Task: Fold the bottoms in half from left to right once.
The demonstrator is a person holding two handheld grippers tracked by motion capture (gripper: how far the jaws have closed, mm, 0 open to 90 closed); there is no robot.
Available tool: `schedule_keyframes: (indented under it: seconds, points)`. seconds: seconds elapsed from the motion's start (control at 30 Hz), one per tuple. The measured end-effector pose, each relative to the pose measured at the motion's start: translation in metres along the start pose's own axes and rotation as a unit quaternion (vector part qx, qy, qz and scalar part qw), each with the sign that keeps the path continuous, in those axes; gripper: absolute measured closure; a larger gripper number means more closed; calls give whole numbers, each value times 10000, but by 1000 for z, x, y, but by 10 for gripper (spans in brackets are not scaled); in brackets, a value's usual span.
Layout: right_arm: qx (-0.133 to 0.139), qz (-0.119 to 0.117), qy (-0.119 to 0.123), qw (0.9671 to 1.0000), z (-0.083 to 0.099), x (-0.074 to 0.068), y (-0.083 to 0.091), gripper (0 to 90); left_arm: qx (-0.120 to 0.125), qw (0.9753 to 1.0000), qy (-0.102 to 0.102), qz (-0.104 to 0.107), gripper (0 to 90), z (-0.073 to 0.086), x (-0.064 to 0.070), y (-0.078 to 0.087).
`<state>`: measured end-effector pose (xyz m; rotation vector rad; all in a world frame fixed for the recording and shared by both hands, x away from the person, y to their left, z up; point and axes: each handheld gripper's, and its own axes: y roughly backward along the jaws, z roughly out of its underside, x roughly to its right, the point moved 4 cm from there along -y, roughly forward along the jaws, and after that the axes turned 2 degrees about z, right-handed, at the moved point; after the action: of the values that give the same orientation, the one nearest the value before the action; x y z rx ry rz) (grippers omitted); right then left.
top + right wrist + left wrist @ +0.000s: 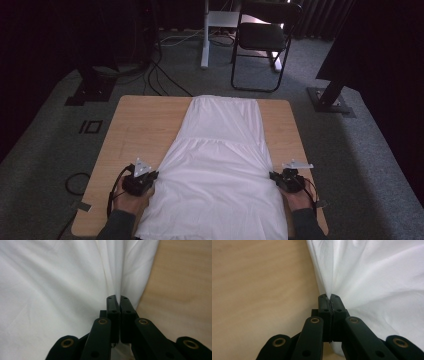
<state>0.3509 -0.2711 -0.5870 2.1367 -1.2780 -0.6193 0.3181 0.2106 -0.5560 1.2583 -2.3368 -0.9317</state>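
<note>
Both tongs were clamped on the cloth (220,165): the left tongs (154,176) pinched its left edge, the right tongs (273,176) its right edge, hands low on the bench (145,125). The cloth lay spread flat along the bench's middle. Gripper views showed folds gathering at the pinched jaws; the high view showed a chair (262,37) beyond.

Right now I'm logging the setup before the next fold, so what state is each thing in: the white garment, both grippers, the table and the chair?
White cloth garment: spread flat lengthwise on the table, pinched at both side edges.
Left gripper: jaws shut on the garment's left edge.
Right gripper: jaws shut on the garment's right edge.
Light wooden table: bare on both sides of the garment.
Black folding chair: unfolded, standing beyond the table.
</note>
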Motion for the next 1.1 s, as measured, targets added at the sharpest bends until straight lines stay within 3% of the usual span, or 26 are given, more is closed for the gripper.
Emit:
schedule_keyframes:
  seconds: [0.1, 0.17, 0.23, 0.3, 0.37, 0.43, 0.53, 0.63, 0.73, 0.83, 1.0, 1.07, 1.1]
  points:
    - [-1, -60, -34, 10000, 14, -1, 14, 879, -93, 9998, 44, 157, 896, 15, 11, 11]
    - [-18, -133, -53, 9999, 21, -1, 20, 881, -232, 9995, -147, 139, 896, 24, 20, 15]
    - [-67, -155, -33, 9999, 25, -2, 25, 881, -257, 9993, -165, 209, 895, 28, 25, 16]
    - [-93, -136, 28, 9999, 26, -4, 27, 852, -67, 9996, -81, 253, 863, 24, 23, 18]
    - [-5, -97, 58, 9999, 21, -5, 27, 686, 124, 9995, 85, 283, 695, 14, 16, 19]
    - [215, -66, 2, 9997, 8, -3, 29, 585, 324, 9992, 126, 196, 591, 1, 9, 20]
    - [486, -56, -12, 9988, -21, -1, 27, 554, 525, 9984, 162, 144, 515, -20, -1, 17]
    - [522, -39, 120, 9986, -51, 0, 12, 575, 615, 9977, 265, 124, 477, -42, -13, 2]
    - [452, -178, 20, 9988, -78, 0, -11, 584, 658, 9972, 324, 126, 466, -60, -21, -14]
    - [234, -185, 71, 9995, -96, 0, -40, 566, 500, 9980, 353, 168, 454, -73, -23, -36]
    - [-164, -182, 14, 9997, -106, -4, -75, 516, 203, 9991, 248, 262, 427, -75, -16, -67]
    - [-426, -115, 24, 9990, -103, -5, -81, 548, 135, 9994, 181, 275, 426, -73, -12, -72]
    - [-529, -66, 38, 9986, -102, -5, -82, 639, 105, 9994, 155, 288, 426, -73, -9, -74]
